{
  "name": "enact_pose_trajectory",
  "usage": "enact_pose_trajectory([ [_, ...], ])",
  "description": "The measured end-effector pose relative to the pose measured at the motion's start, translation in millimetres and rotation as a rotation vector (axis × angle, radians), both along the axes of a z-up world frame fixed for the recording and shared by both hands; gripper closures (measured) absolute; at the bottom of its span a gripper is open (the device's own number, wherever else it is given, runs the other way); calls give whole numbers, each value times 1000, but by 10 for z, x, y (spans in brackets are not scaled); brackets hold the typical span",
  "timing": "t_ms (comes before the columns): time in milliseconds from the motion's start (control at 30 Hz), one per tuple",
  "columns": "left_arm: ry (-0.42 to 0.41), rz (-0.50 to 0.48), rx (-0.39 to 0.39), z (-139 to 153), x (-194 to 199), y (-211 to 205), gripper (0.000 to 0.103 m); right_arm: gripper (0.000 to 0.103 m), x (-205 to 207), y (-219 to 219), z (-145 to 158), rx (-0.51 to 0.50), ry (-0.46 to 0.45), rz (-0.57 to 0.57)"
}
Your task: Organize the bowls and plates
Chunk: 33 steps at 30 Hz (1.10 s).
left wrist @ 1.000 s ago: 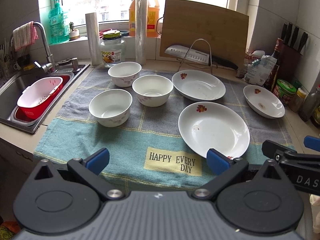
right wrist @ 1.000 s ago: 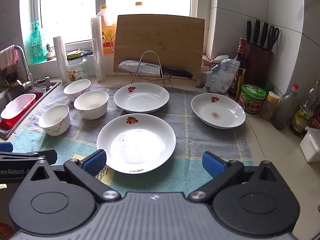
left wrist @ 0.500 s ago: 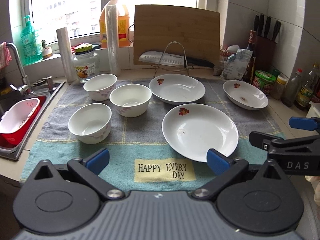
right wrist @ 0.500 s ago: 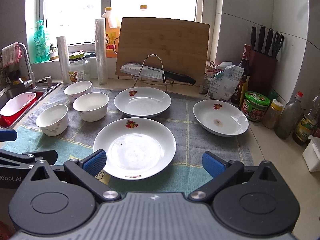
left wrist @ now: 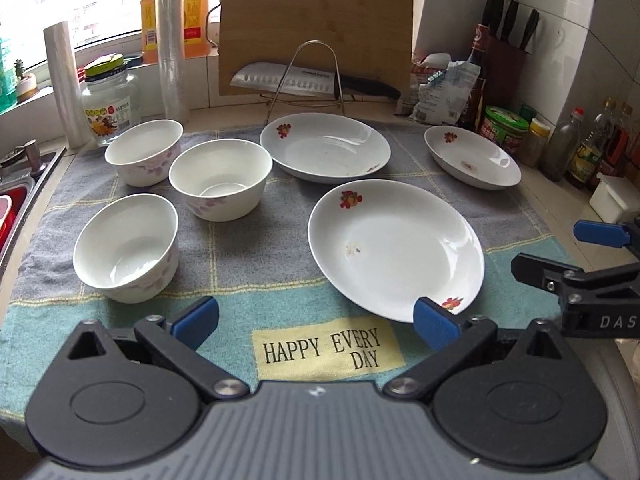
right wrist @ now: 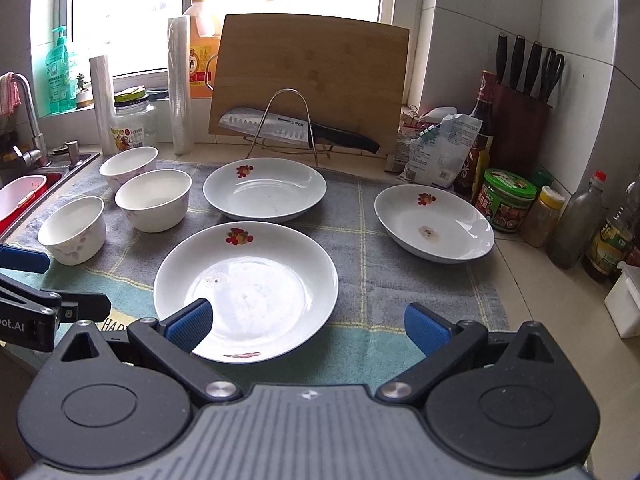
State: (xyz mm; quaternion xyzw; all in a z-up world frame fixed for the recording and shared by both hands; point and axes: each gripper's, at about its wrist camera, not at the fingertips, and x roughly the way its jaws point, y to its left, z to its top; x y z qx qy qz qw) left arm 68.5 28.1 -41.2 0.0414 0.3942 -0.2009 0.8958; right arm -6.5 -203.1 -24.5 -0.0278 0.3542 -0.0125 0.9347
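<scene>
Three white bowls stand on the towel at the left: near (left wrist: pixel 126 248) (right wrist: pixel 74 229), middle (left wrist: pixel 220 178) (right wrist: pixel 154 199) and far (left wrist: pixel 144 151) (right wrist: pixel 128 165). Three white flowered plates lie to the right: near (left wrist: pixel 396 248) (right wrist: pixel 246 288), far (left wrist: pixel 324 146) (right wrist: pixel 264 188) and right (left wrist: pixel 472 156) (right wrist: pixel 434 220). My left gripper (left wrist: pixel 316 320) is open and empty over the towel's front edge. My right gripper (right wrist: pixel 306 324) is open and empty, its left fingertip over the near plate's rim.
A grey and teal towel (left wrist: pixel 248 236) covers the counter. A sink with a red basket (right wrist: pixel 20 200) is at the left. A cutting board (right wrist: pixel 312 80), a knife on a wire rack (right wrist: pixel 288 128), jars and bottles (right wrist: pixel 508 200) line the back and right.
Both grippers have moved forward and lower, closer to the dishes. The left view has swung right, away from the sink. The dishes have not moved.
</scene>
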Motion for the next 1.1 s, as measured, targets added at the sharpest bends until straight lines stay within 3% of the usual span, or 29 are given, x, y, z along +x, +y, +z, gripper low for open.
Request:
enact_pose_trajectory([
  [333,14,-120,-31,-97,356,81,1,0,205,152,-111,-21,49,-43],
  [567,-22,-182,9,-135,473,61,1,0,350,235,-98,-40,74,-57],
  [1100,-30,-156,-24,-103,660,-218,1,0,614,-105,-138,-37,68,21],
])
